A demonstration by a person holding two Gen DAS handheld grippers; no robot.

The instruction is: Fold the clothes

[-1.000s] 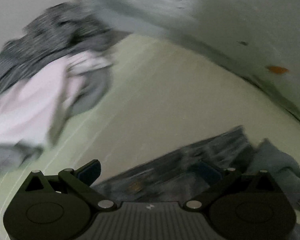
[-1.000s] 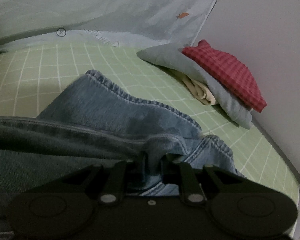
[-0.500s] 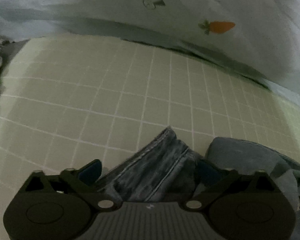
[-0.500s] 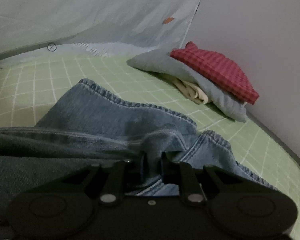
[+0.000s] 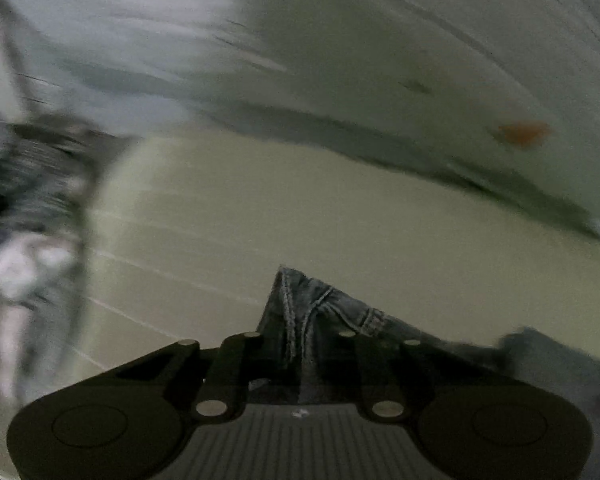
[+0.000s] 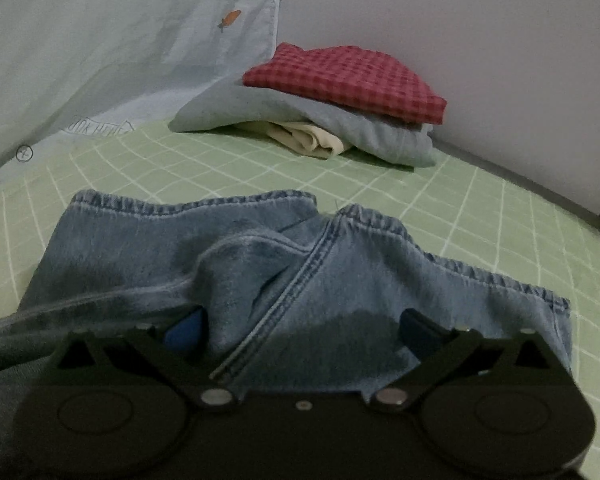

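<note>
**Jeans on a green checked bed, gripped on the left and released on the right**

A green bedsheet [image 6: 500,216] with a white grid fills both views, backed by a pale blue curtain [image 6: 120,40] printed with a small carrot. The denim jeans [image 6: 340,272] are spread across the sheet just ahead of the right gripper [image 6: 304,324], hems pointing away toward the wall and the legs running from the camera toward those hems. The right gripper is angled downward over the denim; its jaws have just been opening and now stand wide, blue pads apart, with cloth lying loose between them but not pressed.

A folded stack [image 6: 340,112] sits well beyond the jeans by the wall: red check on top, blue beneath, cream peeking out.

In the left wrist view, the left gripper [image 5: 300,344] is tilted downward; its jaws have just been closing and now pinch a seamed fold of the jeans [image 5: 312,312]. That view is heavily smeared; a grey and pink heap [image 5: 28,220] at the left edge cannot be made out.
</note>
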